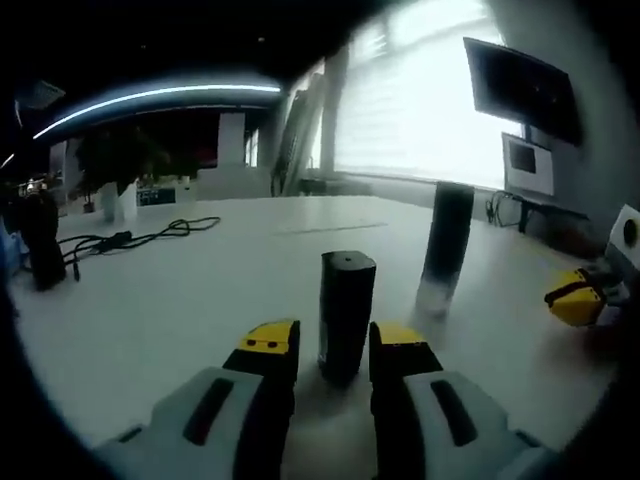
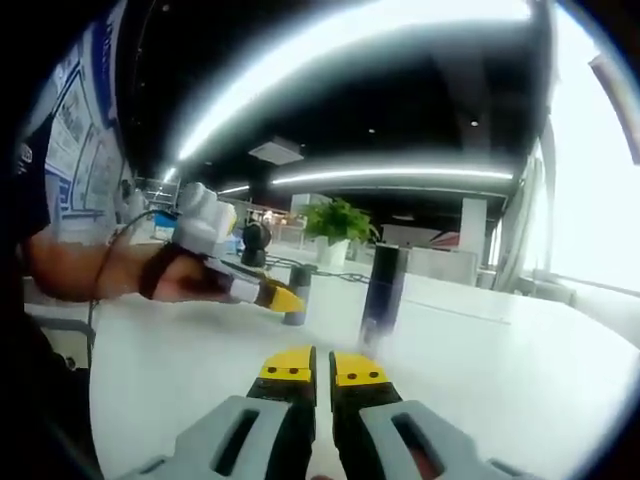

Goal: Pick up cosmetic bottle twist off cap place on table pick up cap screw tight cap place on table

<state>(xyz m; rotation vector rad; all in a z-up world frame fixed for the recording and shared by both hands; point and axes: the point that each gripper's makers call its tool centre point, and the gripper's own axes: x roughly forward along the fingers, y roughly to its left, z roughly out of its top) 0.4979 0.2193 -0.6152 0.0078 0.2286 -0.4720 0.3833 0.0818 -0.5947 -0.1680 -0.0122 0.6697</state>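
My left gripper (image 1: 335, 345) has its yellow-tipped jaws spread, one on each side of the small dark cosmetic bottle (image 1: 346, 315), which stands upright on the white worktop (image 1: 180, 300). I cannot tell whether the tips touch it; a thin gap seems to show on both sides. Its top is flat and dark.

Just beyond it and a little to the right stands a taller dark cylinder (image 1: 445, 245), upright, apart from the bottle and clear of my jaws. At the right edge of the left gripper view the other gripper's yellow tip comes in, low over the worktop. Farther back a black cable (image 1: 140, 236) lies looped on the worktop, with a dark upright object (image 1: 40, 245) at the far left; a dark screen (image 1: 522, 88) hangs by the bright window.

My right gripper (image 2: 322, 368) has its jaws pressed together with nothing between them, hovering over bare worktop. Ahead of it the tall cylinder stands between me and a potted plant (image 2: 338, 228). To the left, a person's hand (image 2: 185, 280) with a dark wrist strap holds the left gripper level, forearm stretched in from the left, its yellow tip beside the small bottle
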